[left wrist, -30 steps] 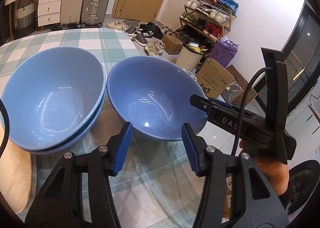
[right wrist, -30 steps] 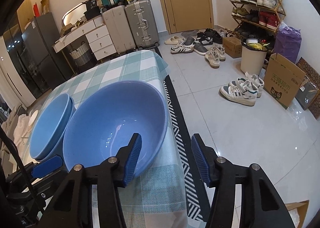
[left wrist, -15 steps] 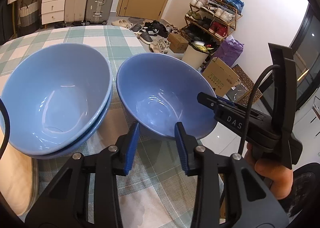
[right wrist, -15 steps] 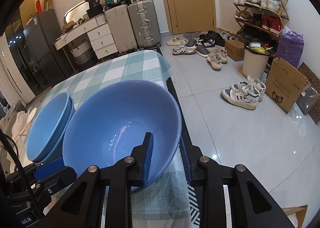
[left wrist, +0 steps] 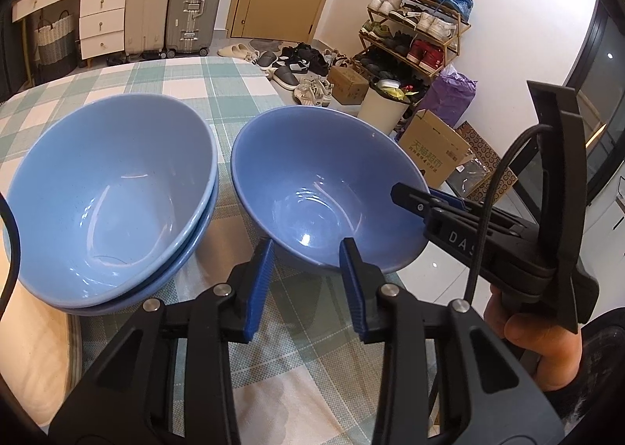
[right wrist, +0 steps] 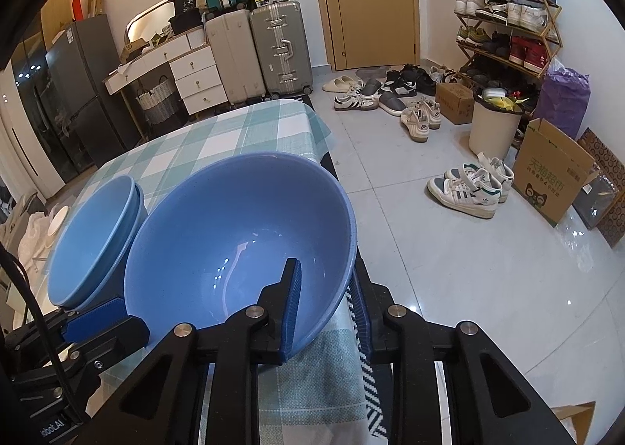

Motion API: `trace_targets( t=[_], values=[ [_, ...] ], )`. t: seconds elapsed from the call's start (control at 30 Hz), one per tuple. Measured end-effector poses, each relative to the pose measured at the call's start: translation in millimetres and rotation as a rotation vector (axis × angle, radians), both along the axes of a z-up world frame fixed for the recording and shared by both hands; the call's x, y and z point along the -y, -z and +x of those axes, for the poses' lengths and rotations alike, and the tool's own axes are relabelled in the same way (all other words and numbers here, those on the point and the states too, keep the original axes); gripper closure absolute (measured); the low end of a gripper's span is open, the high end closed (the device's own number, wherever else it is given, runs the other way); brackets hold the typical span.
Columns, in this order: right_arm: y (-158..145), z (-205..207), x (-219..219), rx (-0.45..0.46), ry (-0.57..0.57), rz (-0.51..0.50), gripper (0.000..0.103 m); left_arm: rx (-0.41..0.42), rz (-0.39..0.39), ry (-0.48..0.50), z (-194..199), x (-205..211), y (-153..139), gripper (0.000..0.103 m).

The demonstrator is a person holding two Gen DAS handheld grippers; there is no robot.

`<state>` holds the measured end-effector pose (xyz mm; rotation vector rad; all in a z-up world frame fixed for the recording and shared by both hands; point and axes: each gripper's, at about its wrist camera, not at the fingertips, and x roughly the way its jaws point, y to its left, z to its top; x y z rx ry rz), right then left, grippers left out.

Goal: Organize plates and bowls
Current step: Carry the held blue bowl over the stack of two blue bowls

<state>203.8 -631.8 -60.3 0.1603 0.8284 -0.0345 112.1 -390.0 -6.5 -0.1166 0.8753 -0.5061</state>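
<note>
Sitting on the left of the checked tablecloth (left wrist: 187, 89) are two stacked blue bowls (left wrist: 109, 195). Just beside them is a single blue bowl (left wrist: 324, 187); the left gripper (left wrist: 306, 285) hangs unclenched near its rim, having just been closing, while the right gripper (right wrist: 326, 308) clamps its right rim.

I'm keeping my right gripper (right wrist: 326, 306) pinched, one pad inside and one outside the bowl (right wrist: 242, 245) rim. My left gripper (left wrist: 308, 288) is hovering low, its jaws having just narrowed with a gap between them, gripping nothing.
</note>
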Motion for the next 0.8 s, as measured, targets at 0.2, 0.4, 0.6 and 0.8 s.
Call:
trace_targets(
  t=[0.2,0.4,0.6,0.8],
  values=[
    [0.5,-0.5,-0.4,0.0,-0.001,-0.006,0.077,0.002,-0.001,-0.007,-0.7,0.4,2.3,0.071],
    [2.2,-5.8,-2.7,0.003,-0.006,-0.026,0.077,0.015,0.016,0.0,-3.8,3.1,1.8,0.071],
    [-1.1,-11.2,-3.5,0.013,-0.006,-0.036,0.077,0.033,0.019,0.009,-6.0,2.7,-2.9,0.071],
    [-8.5,-17.5,-6.3,0.028,-0.001,-0.045,0.077,0.056,0.012,0.019,-12.9,0.7,-13.9,0.071]
  ],
)
